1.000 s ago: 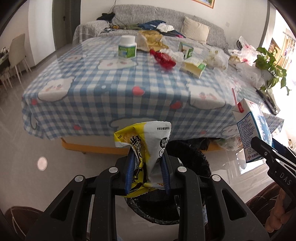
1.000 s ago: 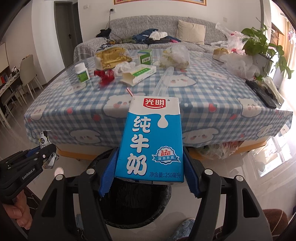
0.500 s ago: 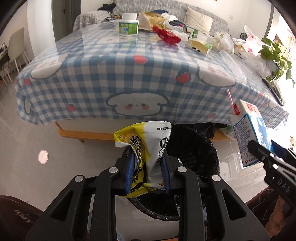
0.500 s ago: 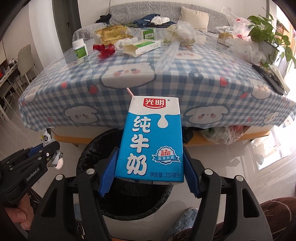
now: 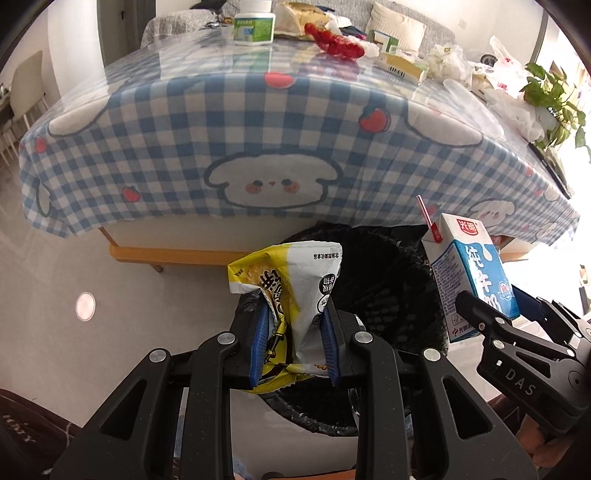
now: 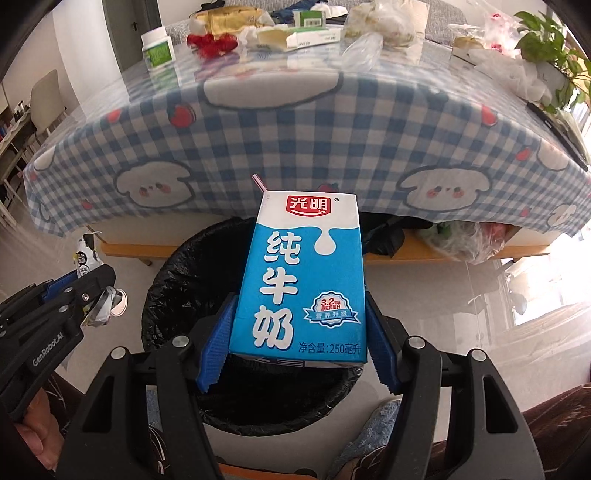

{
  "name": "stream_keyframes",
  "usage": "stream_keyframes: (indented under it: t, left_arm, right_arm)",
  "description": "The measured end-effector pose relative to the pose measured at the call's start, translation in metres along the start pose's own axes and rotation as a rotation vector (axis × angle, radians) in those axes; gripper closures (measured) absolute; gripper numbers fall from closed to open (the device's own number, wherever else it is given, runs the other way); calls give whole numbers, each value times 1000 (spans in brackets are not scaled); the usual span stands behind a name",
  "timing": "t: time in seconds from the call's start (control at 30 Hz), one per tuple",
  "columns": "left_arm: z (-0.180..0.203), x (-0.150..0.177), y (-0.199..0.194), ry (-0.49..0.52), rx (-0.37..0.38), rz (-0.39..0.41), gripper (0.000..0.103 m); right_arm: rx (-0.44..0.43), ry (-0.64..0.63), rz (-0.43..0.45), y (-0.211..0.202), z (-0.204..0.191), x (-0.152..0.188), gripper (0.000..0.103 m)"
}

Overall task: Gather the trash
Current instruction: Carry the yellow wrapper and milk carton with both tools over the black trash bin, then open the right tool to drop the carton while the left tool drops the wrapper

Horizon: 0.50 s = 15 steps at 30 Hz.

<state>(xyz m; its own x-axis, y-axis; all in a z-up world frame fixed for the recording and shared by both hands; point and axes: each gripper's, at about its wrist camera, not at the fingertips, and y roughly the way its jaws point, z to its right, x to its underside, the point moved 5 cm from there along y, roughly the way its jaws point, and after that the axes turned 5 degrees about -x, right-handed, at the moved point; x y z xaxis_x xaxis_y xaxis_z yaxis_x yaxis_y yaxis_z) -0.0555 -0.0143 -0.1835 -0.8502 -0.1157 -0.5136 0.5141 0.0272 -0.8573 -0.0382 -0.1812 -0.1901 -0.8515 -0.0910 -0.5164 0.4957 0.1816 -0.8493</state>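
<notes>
My left gripper (image 5: pixel 293 332) is shut on a yellow and white snack wrapper (image 5: pixel 295 288) and holds it over the near left rim of a black-lined trash bin (image 5: pixel 384 295). My right gripper (image 6: pixel 297 347) is shut on a blue and white milk carton (image 6: pixel 303 277) with a pink straw, held upright above the same trash bin (image 6: pixel 177 295). The carton also shows in the left wrist view (image 5: pixel 469 273), to the right of the wrapper. The left gripper with the wrapper also shows at the left in the right wrist view (image 6: pixel 88 291).
A table with a blue checked cloth (image 5: pixel 258 122) stands just behind the bin. On it lie a white pill bottle (image 5: pixel 255 27), a red wrapper (image 5: pixel 336 42), small boxes (image 5: pixel 402 66) and plastic bags (image 5: pixel 450 62). A potted plant (image 6: pixel 546 37) is at the right. Bags (image 6: pixel 461 236) sit under the table.
Both grippers have come down and nearer to the bin with their loads. The table now sits higher in both views, and the bin looks larger.
</notes>
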Motion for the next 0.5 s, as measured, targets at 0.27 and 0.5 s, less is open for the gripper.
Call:
stream_keyframes:
  t: [0.27, 0.5]
  left_arm:
    - [-18, 2, -2, -22, -10, 0, 78]
    - [-31, 2, -3, -42, -27, -7, 78]
  right_arm:
    - [-26, -25, -2, 13, -23, -5, 41]
    - [-54, -43, -17, 24, -40, -8, 40]
